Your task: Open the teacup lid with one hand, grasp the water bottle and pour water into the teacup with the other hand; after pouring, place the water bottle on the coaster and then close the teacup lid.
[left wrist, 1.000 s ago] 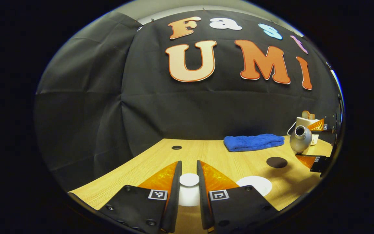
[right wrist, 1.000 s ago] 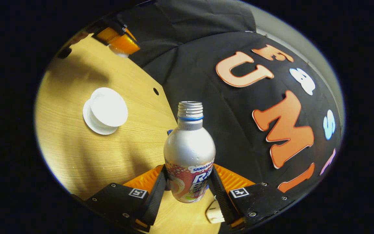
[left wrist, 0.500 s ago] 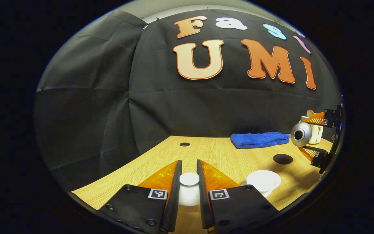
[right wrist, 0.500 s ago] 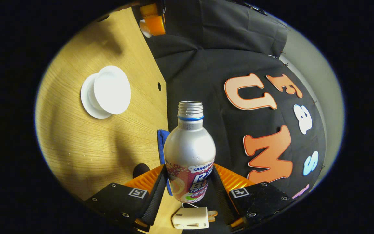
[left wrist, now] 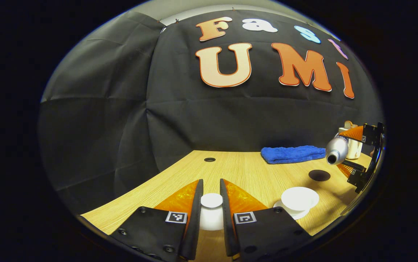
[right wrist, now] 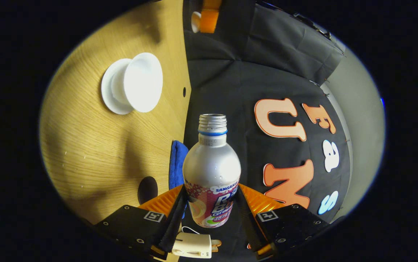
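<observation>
In the left gripper view, the left tool [left wrist: 211,198] grips the round white teacup lid [left wrist: 211,201] by its knob, both fingers pressing on it, above the light wooden bench [left wrist: 245,171]. Just to the right of this tool and a little ahead stands the white teacup [left wrist: 299,198] on its white saucer [left wrist: 281,209], open at the top. Farther ahead to the right, the small round black coaster [left wrist: 319,175] lies flat on the bench, and behind it a folded blue towel [left wrist: 292,154] lies near the black cloth wall. At the far right, the right tool [left wrist: 358,153] holds the silver metal water bottle [left wrist: 336,150] tilted, with its mouth pointing down and to the left, higher than the teacup and apart from it. In the right gripper view, the right tool [right wrist: 210,203] is closed on the lower labelled part of the water bottle [right wrist: 212,171], whose uncapped mouth points away from the tool. Beyond it to the left are the coaster [right wrist: 147,190] and the teacup [right wrist: 143,87].
</observation>
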Available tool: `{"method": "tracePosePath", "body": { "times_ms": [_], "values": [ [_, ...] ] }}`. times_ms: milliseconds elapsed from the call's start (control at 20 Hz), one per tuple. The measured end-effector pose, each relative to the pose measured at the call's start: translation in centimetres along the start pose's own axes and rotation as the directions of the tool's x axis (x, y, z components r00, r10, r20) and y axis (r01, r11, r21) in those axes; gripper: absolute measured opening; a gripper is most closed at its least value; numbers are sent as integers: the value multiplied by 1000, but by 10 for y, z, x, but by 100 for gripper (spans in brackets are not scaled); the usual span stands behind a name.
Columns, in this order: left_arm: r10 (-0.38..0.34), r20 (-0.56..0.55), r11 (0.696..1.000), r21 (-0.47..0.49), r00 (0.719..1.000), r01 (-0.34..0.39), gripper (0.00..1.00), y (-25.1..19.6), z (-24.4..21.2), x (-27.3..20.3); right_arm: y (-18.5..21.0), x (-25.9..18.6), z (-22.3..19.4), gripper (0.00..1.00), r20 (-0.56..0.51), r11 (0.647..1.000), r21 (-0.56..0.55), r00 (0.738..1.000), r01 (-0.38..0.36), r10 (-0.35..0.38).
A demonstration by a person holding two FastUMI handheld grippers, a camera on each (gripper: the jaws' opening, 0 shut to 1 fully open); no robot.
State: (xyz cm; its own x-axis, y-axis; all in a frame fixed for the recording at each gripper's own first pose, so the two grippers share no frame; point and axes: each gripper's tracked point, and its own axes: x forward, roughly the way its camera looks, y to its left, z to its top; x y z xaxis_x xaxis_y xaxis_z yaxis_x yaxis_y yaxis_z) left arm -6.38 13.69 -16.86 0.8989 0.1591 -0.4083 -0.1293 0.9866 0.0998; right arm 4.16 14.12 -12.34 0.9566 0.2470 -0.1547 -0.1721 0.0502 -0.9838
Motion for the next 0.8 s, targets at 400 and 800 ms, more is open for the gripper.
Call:
{"method": "tracePosePath", "body": {
  "times_ms": [400,800],
  "values": [
    [1,-19,1000,0,1000,-1,33,1,-7,1,-7,2,1,77,35,995,-88,998,54,-52],
    [3,-26,1000,-3,1000,-3,33,1,-7,-1,-11,1,1,74,60,972,-173,987,159,-151]
  ]
}}
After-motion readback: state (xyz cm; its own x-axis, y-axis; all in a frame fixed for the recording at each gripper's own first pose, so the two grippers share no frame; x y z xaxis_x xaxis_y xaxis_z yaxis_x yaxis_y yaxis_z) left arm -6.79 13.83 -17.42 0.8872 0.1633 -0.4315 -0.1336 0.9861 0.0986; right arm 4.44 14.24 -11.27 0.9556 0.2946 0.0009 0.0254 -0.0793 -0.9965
